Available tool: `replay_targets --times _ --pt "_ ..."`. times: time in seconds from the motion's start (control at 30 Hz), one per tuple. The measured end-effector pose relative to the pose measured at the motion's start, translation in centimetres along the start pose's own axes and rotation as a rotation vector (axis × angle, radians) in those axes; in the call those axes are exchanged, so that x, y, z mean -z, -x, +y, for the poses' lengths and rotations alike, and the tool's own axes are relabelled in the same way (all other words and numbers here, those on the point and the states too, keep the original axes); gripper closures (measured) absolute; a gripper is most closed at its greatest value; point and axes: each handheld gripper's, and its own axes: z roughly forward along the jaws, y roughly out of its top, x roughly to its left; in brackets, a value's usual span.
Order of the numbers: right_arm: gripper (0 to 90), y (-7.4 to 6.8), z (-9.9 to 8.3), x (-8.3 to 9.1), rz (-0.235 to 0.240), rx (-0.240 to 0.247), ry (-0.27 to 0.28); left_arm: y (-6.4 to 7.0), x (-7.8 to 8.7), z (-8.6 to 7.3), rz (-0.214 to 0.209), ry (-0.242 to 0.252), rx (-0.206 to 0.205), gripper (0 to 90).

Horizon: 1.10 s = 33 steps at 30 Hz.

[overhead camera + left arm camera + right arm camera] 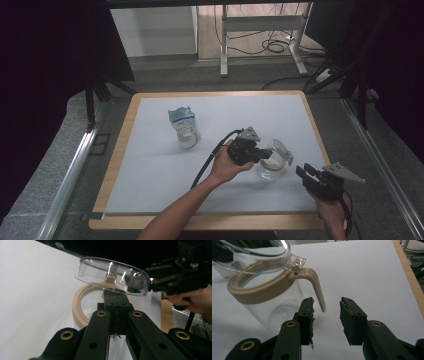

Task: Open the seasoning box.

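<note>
**Near the table's right edge, a glass jug with its lid lifted**

On the white table (150, 165), toward its right edge, stands the clear jug (270, 167), likely light, rigid, slick and breakable. Its hinged clear lid (112, 275) is tipped up, the left gripper (116, 298) clamped on the lid's knob. The beige handle (317, 290) looks the safest hold; the right gripper (327, 312), jaws apart, is lined up just short of it.

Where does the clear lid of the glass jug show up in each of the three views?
High view: the clear lid sits right of centre, tipped up over the jug, at the left tongs.
Left gripper view: upper centre, just above the shut jaws.
Right gripper view: top left corner.
Shared landmark: the beige ring around the jug's mouth.
</note>
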Motion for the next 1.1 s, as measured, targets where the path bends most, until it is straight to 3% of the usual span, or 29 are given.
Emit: replay_targets --times 0.33,0.8,0.93,1.1 --pt "57.8 0.8 -0.3 0.1 -0.019 -0.017 -0.008 0.3 -2.2 2.7 0.005 -0.020 -0.017 90.0" --pt "57.6 1.0 -0.6 0.0 -0.024 -0.007 -0.025 0.8 -5.4 5.0 -0.007 -0.055 -0.001 90.0" --pt "57.6 1.1 -0.7 0.1 -0.021 -0.010 -0.028 1.0 -5.3 4.9 -0.009 -0.055 -0.009 90.0" --pt "57.6 0.8 -0.8 0.4 0.006 0.006 -0.024 0.5 -3.5 4.2 -0.004 -0.031 -0.011 90.0"
